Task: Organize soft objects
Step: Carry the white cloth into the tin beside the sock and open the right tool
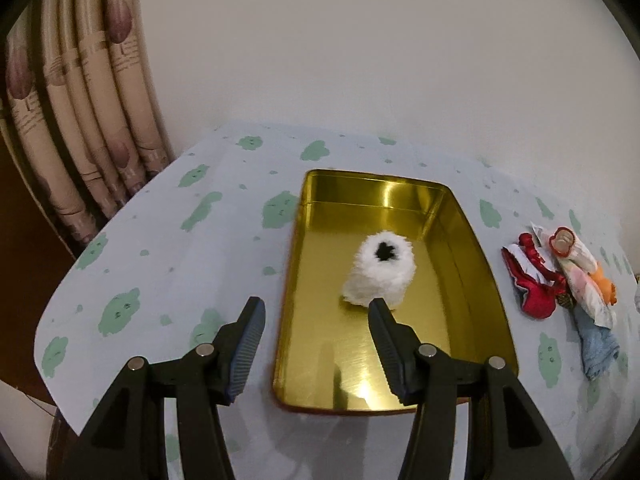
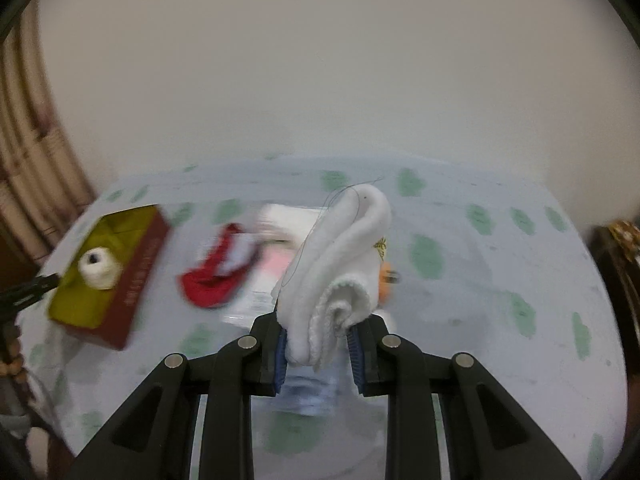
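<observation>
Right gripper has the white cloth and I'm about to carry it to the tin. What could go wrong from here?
1. The right gripper pinches only the white cloth's lower folds; the tall upper part may flop or slip free.
2. A loose thread trails off it and could snag.
3. The left gripper, open, hovers at the gold tin's near end by the fluffy white roll; the fingers may collide there.
</observation>
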Demonstrator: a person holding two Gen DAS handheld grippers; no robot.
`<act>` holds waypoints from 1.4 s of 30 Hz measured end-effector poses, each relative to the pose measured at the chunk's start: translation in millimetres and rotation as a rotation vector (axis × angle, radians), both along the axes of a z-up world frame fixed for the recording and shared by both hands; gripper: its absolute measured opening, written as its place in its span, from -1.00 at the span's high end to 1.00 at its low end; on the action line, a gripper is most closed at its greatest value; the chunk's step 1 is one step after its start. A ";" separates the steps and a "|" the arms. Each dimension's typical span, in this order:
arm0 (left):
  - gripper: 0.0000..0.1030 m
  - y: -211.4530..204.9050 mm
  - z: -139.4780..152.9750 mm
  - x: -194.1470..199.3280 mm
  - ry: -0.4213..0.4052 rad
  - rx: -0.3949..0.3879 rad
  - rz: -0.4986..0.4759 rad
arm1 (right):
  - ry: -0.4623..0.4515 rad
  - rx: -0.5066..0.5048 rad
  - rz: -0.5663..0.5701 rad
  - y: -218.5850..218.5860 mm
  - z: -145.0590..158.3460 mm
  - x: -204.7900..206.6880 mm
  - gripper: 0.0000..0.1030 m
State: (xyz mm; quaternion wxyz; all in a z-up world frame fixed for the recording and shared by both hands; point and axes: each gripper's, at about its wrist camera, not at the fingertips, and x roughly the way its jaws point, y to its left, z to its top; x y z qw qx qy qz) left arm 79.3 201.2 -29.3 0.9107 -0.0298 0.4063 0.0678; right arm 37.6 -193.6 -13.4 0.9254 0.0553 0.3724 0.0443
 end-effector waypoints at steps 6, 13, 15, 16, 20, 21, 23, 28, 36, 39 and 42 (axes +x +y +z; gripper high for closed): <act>-0.07 16.5 2.3 -6.9 -0.008 -0.048 0.041 | 0.024 -0.011 0.148 62.8 3.0 14.4 0.56; -0.07 28.8 3.4 -7.8 -0.020 -0.048 0.094 | 0.034 -0.024 0.304 142.9 -1.1 32.0 0.56; -0.07 31.8 2.8 -7.9 -0.019 -0.045 0.113 | 0.038 -0.027 0.345 164.5 -2.4 39.7 0.56; -0.07 34.4 2.6 -7.6 -0.018 -0.046 0.126 | 0.038 -0.027 0.367 176.1 -3.6 43.6 0.56; -0.07 45.4 1.7 -8.0 -0.020 -0.061 0.181 | 0.069 -0.016 0.433 208.7 -13.2 56.7 0.56; -0.07 48.3 1.1 -7.7 -0.017 -0.056 0.198 | 0.073 -0.021 0.452 215.7 -15.5 58.7 0.56; -0.07 56.2 -0.2 -7.6 -0.012 -0.067 0.234 | 0.095 -0.020 0.480 233.0 -21.7 63.9 0.56; -0.07 75.9 -3.6 -10.7 -0.007 -0.138 0.303 | 0.146 -0.037 0.524 264.1 -42.1 74.0 0.56; -0.07 82.3 -5.6 -11.1 -0.001 -0.162 0.324 | 0.187 -0.080 0.536 283.6 -62.6 87.9 0.44; -0.07 81.1 -4.1 -12.0 -0.007 -0.160 0.322 | 0.193 -0.085 0.527 284.4 -66.3 89.4 0.39; -0.07 81.6 -4.6 -11.7 -0.011 -0.172 0.314 | 0.193 -0.091 0.515 284.2 -66.6 88.9 0.20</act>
